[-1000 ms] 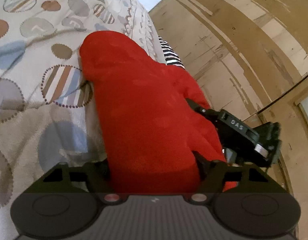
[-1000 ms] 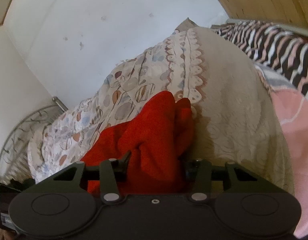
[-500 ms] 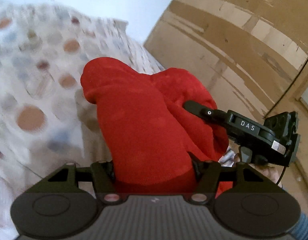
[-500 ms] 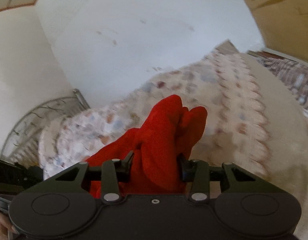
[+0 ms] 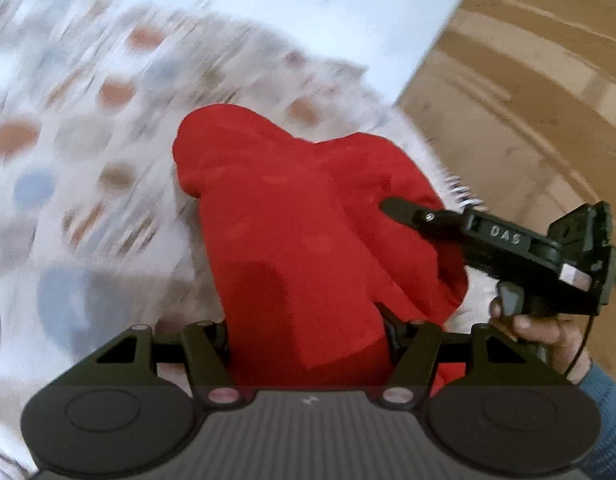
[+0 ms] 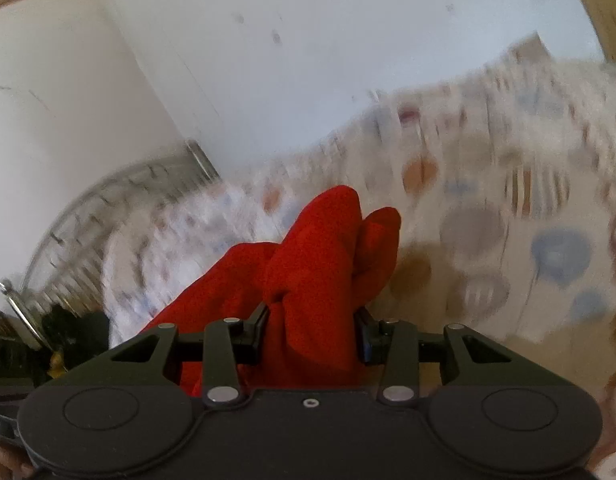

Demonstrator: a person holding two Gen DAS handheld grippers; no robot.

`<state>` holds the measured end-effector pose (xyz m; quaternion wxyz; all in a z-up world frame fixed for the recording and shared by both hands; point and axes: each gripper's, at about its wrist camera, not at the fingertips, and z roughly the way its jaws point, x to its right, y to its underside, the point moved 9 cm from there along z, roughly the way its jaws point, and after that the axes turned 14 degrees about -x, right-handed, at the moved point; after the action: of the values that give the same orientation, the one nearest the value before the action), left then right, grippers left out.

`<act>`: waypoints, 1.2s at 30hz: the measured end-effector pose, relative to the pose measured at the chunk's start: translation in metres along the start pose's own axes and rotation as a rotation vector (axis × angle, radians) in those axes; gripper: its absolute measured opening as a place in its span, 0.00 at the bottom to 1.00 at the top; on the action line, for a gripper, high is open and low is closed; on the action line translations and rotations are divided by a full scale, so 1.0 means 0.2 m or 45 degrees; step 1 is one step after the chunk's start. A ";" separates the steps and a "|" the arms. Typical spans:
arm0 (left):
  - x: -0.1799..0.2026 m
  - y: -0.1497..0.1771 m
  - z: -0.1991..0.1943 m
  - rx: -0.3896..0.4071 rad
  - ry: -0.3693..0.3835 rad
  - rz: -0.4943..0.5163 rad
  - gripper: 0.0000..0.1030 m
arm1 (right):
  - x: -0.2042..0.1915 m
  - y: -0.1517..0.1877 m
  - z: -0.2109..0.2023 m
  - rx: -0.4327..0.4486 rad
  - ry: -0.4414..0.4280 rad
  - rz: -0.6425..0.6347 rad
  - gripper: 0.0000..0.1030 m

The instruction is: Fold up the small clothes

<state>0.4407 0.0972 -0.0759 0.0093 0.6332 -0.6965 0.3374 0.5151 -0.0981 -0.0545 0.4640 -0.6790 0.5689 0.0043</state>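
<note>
Setting: a bed covered by a pale bedspread printed with brown, blue and striped circles (image 5: 87,128), its pattern smeared by motion blur, with a white wall (image 6: 308,60) behind it and tan wooden panelling (image 5: 540,92) to the right in the left wrist view.

Left wrist view, near to far: the left gripper (image 5: 305,332) has its jaws closed on a soft red fleece garment (image 5: 291,216); the cloth fills the whole gap between the two black fingers and presses against both. Beyond the jaws the garment rises in a rounded, bunched mass above the bedspread. To the right of the jaws, the right gripper (image 5: 392,206) enters from the side, one black fingertip bearing on the garment's right-hand lobe; its body carries white lettering. Below that body, right of the jaws, a person's hand (image 5: 544,328) holds the handle, with a blue sleeve (image 5: 604,392) at the frame edge.

Right wrist view, near to far: the right gripper's jaws grip a narrower fold of the same red garment — cloth packed tightly between the pads. Past the jaws the fold ends in two upright lobes; to the left it drops away in a slack sheet. Far left of the jaws, a curved metal wire bed frame (image 6: 91,216) stands against the wall.
</note>
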 end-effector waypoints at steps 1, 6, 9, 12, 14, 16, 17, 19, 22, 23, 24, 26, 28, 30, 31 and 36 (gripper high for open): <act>-0.06 0.03 0.04 -0.013 0.013 -0.043 0.66 | 0.02 0.03 0.07 -0.033 0.021 0.009 0.43; -0.15 0.07 0.04 0.034 0.123 -0.101 0.70 | 0.13 0.10 0.16 -0.016 0.023 0.072 0.47; -0.12 0.07 0.04 0.048 0.082 -0.065 0.72 | 0.13 0.10 0.16 -0.019 0.043 0.038 0.48; -0.13 0.07 0.04 0.050 0.064 -0.069 0.74 | 0.12 0.11 0.16 -0.014 0.062 0.020 0.49; -0.13 0.08 0.03 0.047 0.027 -0.072 0.81 | 0.12 0.12 0.15 -0.010 0.072 0.024 0.52; -0.12 0.07 0.01 0.053 -0.033 -0.063 0.87 | 0.12 0.12 0.15 -0.005 0.097 0.015 0.59; -0.11 0.06 0.00 0.060 -0.063 -0.059 0.90 | 0.11 0.12 0.14 -0.004 0.106 0.008 0.62; -0.10 0.05 -0.03 0.078 -0.113 -0.053 0.92 | 0.09 0.13 0.12 -0.002 0.124 -0.008 0.67; -0.07 0.06 -0.11 0.116 -0.185 -0.055 0.97 | 0.07 0.13 0.06 0.014 0.144 -0.023 0.82; -0.06 0.06 -0.13 0.126 -0.208 -0.053 0.97 | 0.05 0.13 0.03 0.029 0.153 -0.034 0.84; -0.05 0.06 -0.16 0.139 -0.227 -0.050 0.98 | 0.04 0.13 -0.01 0.044 0.162 -0.049 0.85; -0.03 0.07 -0.23 0.171 -0.270 -0.055 0.99 | -0.01 0.13 -0.08 0.070 0.180 -0.089 0.90; 0.00 0.08 -0.30 0.200 -0.301 -0.061 0.99 | -0.05 0.13 -0.16 0.107 0.203 -0.125 0.97; 0.03 0.09 -0.38 0.240 -0.331 -0.061 0.99 | -0.11 0.14 -0.25 0.158 0.230 -0.157 0.99; 0.05 0.10 -0.42 0.270 -0.357 -0.063 0.99 | -0.13 0.14 -0.29 0.181 0.248 -0.172 0.99; 0.16 0.18 -0.62 0.388 -0.446 -0.039 0.99 | -0.26 0.22 -0.50 0.261 0.348 -0.268 0.99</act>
<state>0.3509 0.1282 0.0177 -0.2025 0.6866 -0.6188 0.3235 0.4092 -0.1177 0.0027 0.4469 -0.6782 0.5501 -0.1944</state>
